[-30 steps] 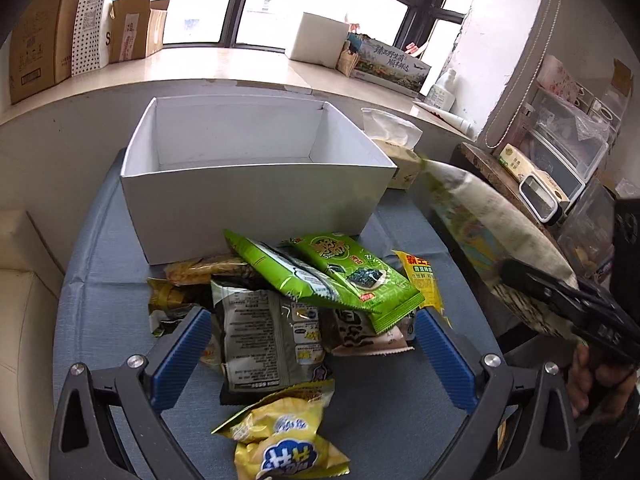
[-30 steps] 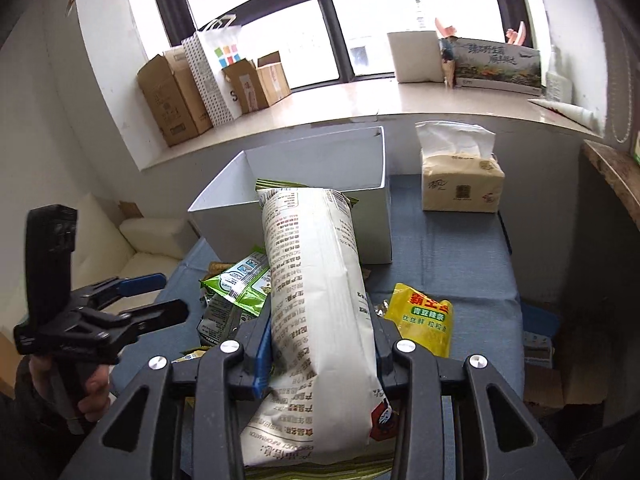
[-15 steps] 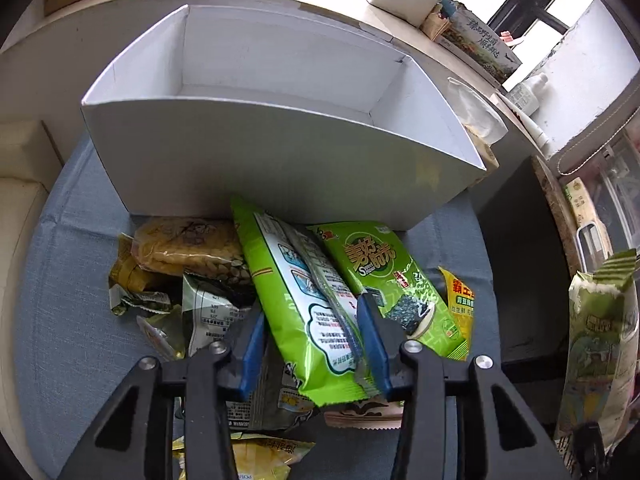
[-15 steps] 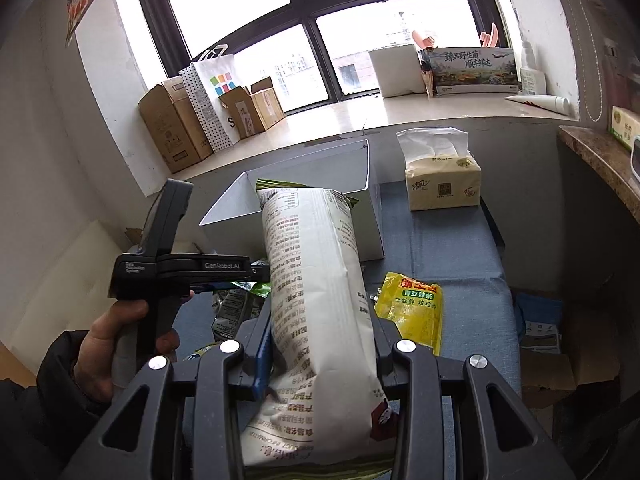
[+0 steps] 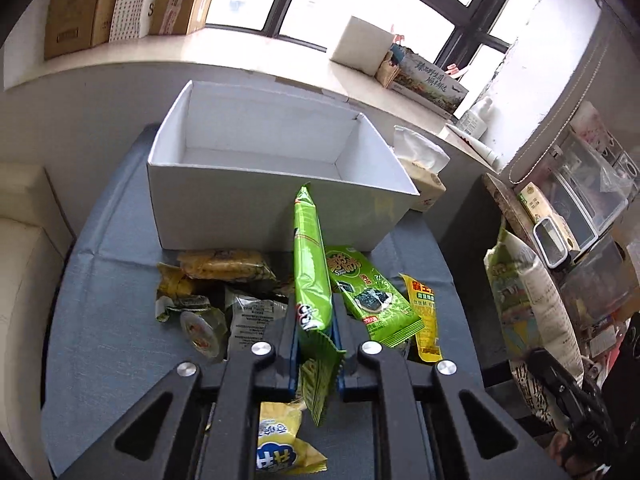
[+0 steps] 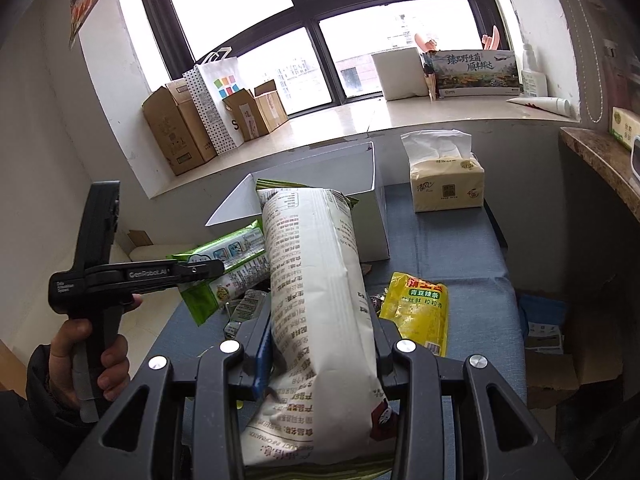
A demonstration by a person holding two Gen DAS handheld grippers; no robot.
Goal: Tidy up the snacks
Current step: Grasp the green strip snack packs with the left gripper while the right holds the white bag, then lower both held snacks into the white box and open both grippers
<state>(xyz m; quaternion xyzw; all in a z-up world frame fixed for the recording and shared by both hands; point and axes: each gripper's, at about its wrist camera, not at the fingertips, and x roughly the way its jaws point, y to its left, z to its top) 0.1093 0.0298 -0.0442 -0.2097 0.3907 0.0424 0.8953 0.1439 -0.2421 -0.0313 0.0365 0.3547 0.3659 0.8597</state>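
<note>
Lifting clear of the heap, the left gripper [image 5: 316, 344] now has its jaws drawn in tight on the lower end of a long green snack bag [image 5: 310, 276]; a second ago those jaws stood wide over the pile, and half a second ago they were only closing round the bag as it lay flat among the others; now the bag stands on edge, its far tip level with the near wall of the white box [image 5: 276, 216]. The right gripper [image 6: 320, 344] is unchanged, clamped on the large white snack bag [image 6: 316, 300], held near and to the right of the heap and pointing toward the box. The box looks empty as far as its floor shows; nothing has gone in yet.

Both grippers are now loaded, so the picking part of this round seems done and the carry to the box is likely next. Left on the blue cloth [image 5: 100, 320] are the green seaweed pack [image 5: 368, 292] just right of the lifted bag, a yellow pack [image 5: 426, 320] further right, a yellow noodle-like pack [image 5: 224, 266] to the left near the box wall, some crumpled wrappers [image 5: 188, 312], and a yellow bag [image 5: 280, 452] nearest the camera.
</note>
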